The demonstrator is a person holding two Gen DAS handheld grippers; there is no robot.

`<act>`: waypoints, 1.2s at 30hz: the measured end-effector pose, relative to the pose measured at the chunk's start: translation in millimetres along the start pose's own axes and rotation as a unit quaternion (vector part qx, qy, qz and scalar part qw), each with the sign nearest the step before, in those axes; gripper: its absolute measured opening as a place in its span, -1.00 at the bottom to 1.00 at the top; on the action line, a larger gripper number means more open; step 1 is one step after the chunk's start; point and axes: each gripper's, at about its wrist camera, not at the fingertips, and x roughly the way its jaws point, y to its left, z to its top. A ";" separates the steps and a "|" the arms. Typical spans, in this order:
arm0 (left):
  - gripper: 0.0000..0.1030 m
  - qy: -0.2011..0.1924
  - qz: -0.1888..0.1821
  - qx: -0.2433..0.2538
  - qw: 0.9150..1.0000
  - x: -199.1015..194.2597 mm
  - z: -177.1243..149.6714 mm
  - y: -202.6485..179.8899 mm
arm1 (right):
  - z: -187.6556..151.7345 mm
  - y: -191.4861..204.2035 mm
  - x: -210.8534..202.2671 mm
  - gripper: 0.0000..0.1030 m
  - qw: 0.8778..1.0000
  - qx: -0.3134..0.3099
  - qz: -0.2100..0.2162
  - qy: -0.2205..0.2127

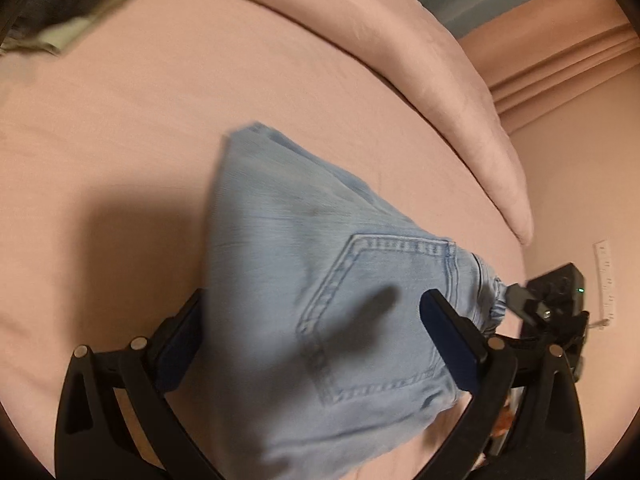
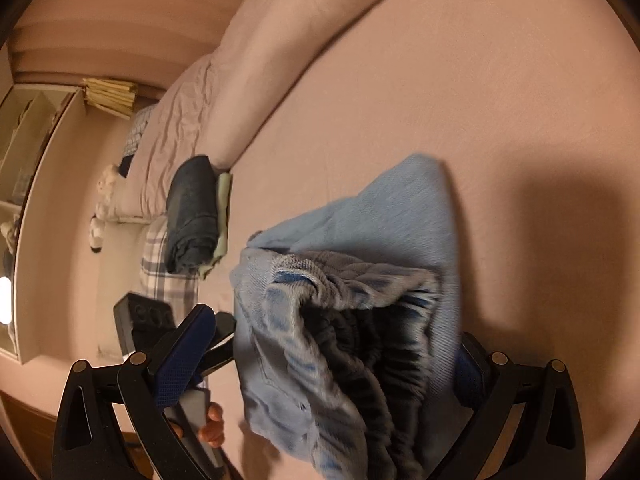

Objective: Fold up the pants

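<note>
Light blue denim pants (image 1: 320, 280) lie folded on the pink bed sheet, back pocket up. In the left wrist view my left gripper (image 1: 312, 328) is open, its blue-padded fingers (image 1: 448, 336) wide apart over the pocket area. In the right wrist view the pants (image 2: 360, 280) show their gathered waistband end, which fills the gap of my right gripper (image 2: 340, 360). Its fingers (image 2: 188, 344) stand wide apart on either side of the cloth. The right gripper also shows in the left wrist view (image 1: 548, 300) at the waistband edge. Both views are motion-blurred.
A pink duvet (image 1: 400, 60) is bunched along the far side of the bed. A dark folded garment (image 2: 190, 216) on a pale green one lies at the bed's edge. Plaid fabric (image 2: 160, 272) hangs below it. A shelf unit (image 2: 36, 160) stands by the wall.
</note>
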 end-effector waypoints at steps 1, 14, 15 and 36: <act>0.98 -0.008 0.011 0.004 1.000 -8.7 -2.5 0.1 | -0.7 0.1 -5.4 1.00 1.000 -0.002 -0.005 -0.007; 0.98 -0.078 0.113 0.115 0.984 -88.6 -67.9 -48.3 | -66.6 72.0 -82.0 1.00 0.969 -0.174 -0.153 -0.089; 0.98 -0.080 0.117 0.122 0.982 -91.1 -72.4 -55.0 | -74.9 76.8 -85.1 1.00 0.966 -0.184 -0.156 -0.089; 0.99 -0.161 0.230 0.191 0.941 -150.0 -155.3 -134.9 | -174.8 119.7 -124.0 1.00 0.938 -0.248 -0.217 -0.104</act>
